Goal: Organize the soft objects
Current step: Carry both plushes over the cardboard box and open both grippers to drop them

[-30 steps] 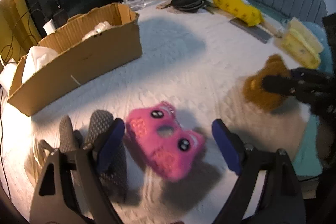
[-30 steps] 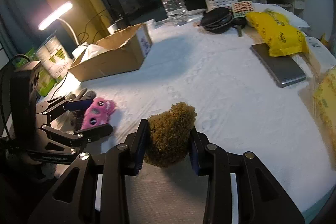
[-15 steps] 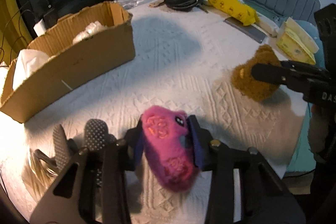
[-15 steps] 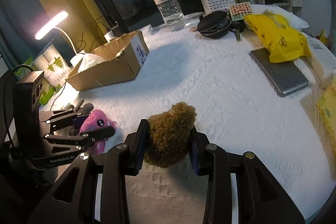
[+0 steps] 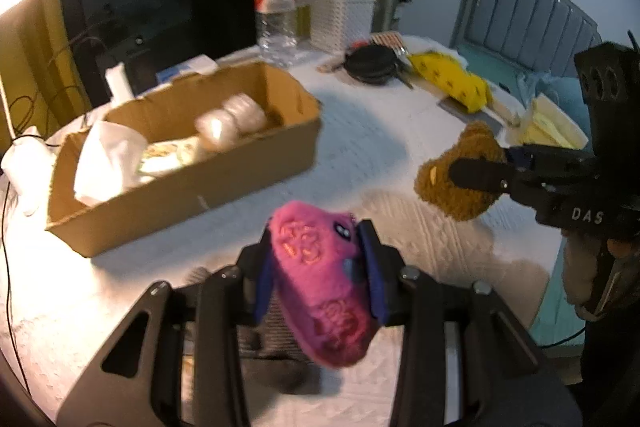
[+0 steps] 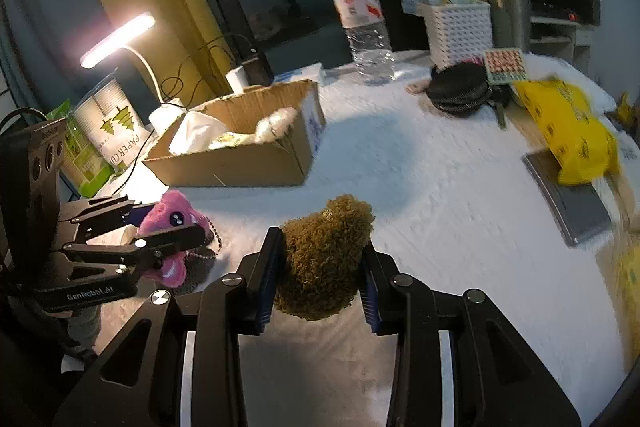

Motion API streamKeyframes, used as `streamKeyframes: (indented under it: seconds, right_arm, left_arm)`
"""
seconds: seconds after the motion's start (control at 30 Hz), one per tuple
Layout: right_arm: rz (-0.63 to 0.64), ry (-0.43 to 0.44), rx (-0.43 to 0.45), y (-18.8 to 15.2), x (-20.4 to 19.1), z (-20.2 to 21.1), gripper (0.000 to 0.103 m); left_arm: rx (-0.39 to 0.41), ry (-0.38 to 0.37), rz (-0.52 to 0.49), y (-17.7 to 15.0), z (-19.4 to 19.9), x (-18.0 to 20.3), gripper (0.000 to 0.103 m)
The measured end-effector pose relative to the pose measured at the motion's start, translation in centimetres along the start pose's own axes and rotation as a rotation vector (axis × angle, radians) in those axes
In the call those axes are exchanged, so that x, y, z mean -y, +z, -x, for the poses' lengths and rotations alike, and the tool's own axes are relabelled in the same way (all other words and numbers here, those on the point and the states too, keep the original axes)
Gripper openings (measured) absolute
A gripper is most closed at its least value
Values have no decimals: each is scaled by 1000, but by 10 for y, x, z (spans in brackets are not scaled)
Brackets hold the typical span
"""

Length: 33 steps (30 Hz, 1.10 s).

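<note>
My left gripper (image 5: 318,269) is shut on a pink plush toy (image 5: 320,279) and holds it above the white tablecloth; it also shows in the right wrist view (image 6: 170,233). My right gripper (image 6: 322,259) is shut on a brown curly plush toy (image 6: 324,259), lifted off the table; it also shows in the left wrist view (image 5: 460,173). An open cardboard box (image 5: 192,167) with white soft items inside stands beyond the pink toy, and it shows in the right wrist view (image 6: 240,151) too.
A dark grey glove (image 5: 276,347) lies under the left gripper. A water bottle (image 6: 362,19), white basket (image 6: 458,27), black pouch (image 6: 460,93), yellow bag (image 6: 572,131) and grey tablet (image 6: 568,203) sit at the back and right. A lamp (image 6: 118,41) stands left.
My left gripper closed on the pink plush toy and lifted it off the table toward the box. My right gripper kept its grip on the brown toy and rose with it.
</note>
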State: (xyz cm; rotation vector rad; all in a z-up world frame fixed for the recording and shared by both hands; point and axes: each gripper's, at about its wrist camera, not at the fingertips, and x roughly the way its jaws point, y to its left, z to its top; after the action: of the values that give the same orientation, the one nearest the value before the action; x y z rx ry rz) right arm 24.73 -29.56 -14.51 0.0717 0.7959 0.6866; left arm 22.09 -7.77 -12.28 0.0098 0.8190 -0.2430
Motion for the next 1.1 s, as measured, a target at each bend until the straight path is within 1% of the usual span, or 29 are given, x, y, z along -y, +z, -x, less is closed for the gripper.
streamKeyframes:
  seconds: [0.17,0.33,0.47,0.63,0.8,0.97,1.03,1.1]
  right_arm:
    - [31,-9,20,19,-21,-8,37]
    - [54,-19,49,41,-41,-16,37]
    - [67,-15,67,56,-54,-25,37]
    - [77,4,70,75,-64,-41,37]
    - [99,24,80,92,-69,-55,38]
    - [100,51,78,101,-61,-76,38]
    - [91,61,66,101,-57,-89,39]
    - [81,61,45,100,-52,-101,41]
  left_arm:
    - [31,3,17,5,12,-26,39]
    - [84,-5,30,16,21,-51,40]
    - [132,-31,90,27,21,-74,40]
    - [179,-51,136,43,17,-86,40]
    - [166,-59,157,53,-1,-93,40]
    - [150,-64,183,58,-23,-96,41]
    - [134,-58,186,58,-31,-96,43]
    - [118,-59,192,57,-39,-98,60]
